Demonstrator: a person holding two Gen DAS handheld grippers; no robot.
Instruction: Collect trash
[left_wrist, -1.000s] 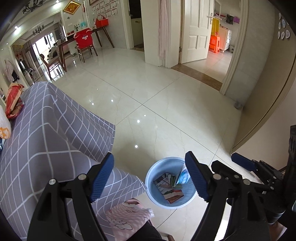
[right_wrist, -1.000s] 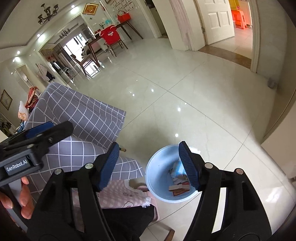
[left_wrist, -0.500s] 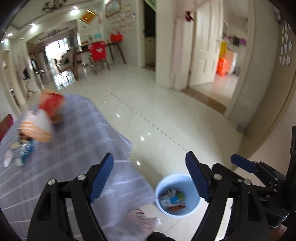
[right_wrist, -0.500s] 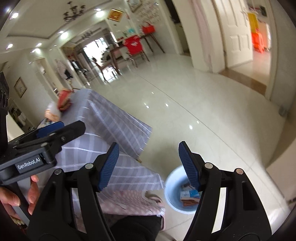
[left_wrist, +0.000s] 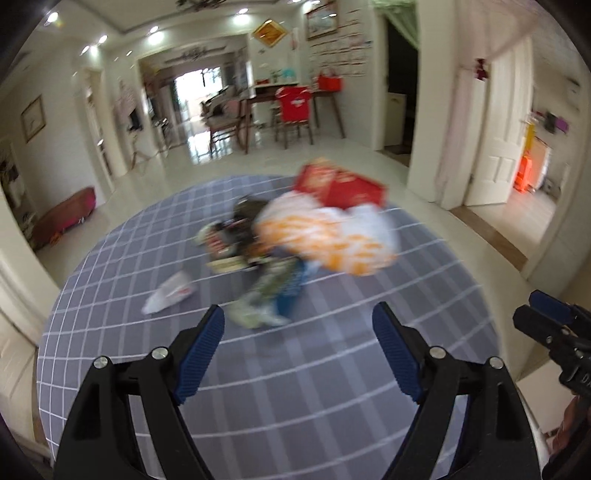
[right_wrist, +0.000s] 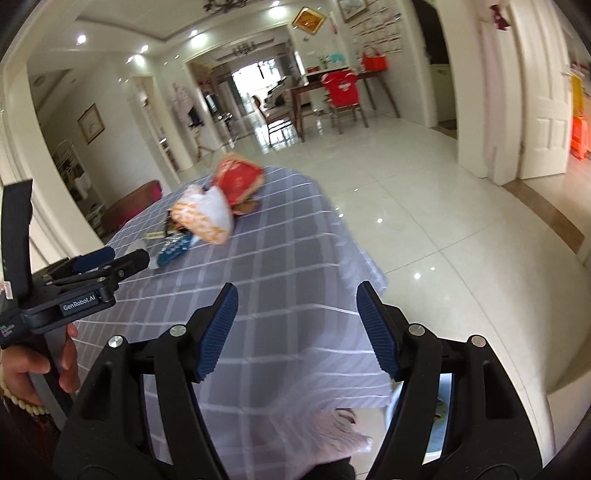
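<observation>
A pile of trash lies on the grey checked tablecloth (left_wrist: 295, 387): a white and orange bag (left_wrist: 325, 240), a red box (left_wrist: 340, 186), a blue wrapper (left_wrist: 291, 291), a small white wrapper (left_wrist: 170, 295) and dark packets (left_wrist: 236, 229). The view is blurred. My left gripper (left_wrist: 298, 354) is open and empty, above the cloth just short of the pile. My right gripper (right_wrist: 297, 325) is open and empty over the table's near right part. The bag (right_wrist: 203, 216), the red box (right_wrist: 238, 181) and the left gripper (right_wrist: 107, 264) show in the right wrist view. The blue bin's rim (right_wrist: 445, 402) peeks out below the table edge.
The tablecloth (right_wrist: 280, 258) drapes over the table edge at the right. Glossy tiled floor (right_wrist: 443, 206) lies beyond. A pink cloth (right_wrist: 340, 428) is at the bottom. A dining table with a red-covered chair (left_wrist: 293, 107) stands far back. White doors (left_wrist: 502, 129) are at the right.
Both grippers have swung up and left from the blue bin on the floor to the tabletop. The trash pile has come to the middle of the left wrist view. Both stay open.
</observation>
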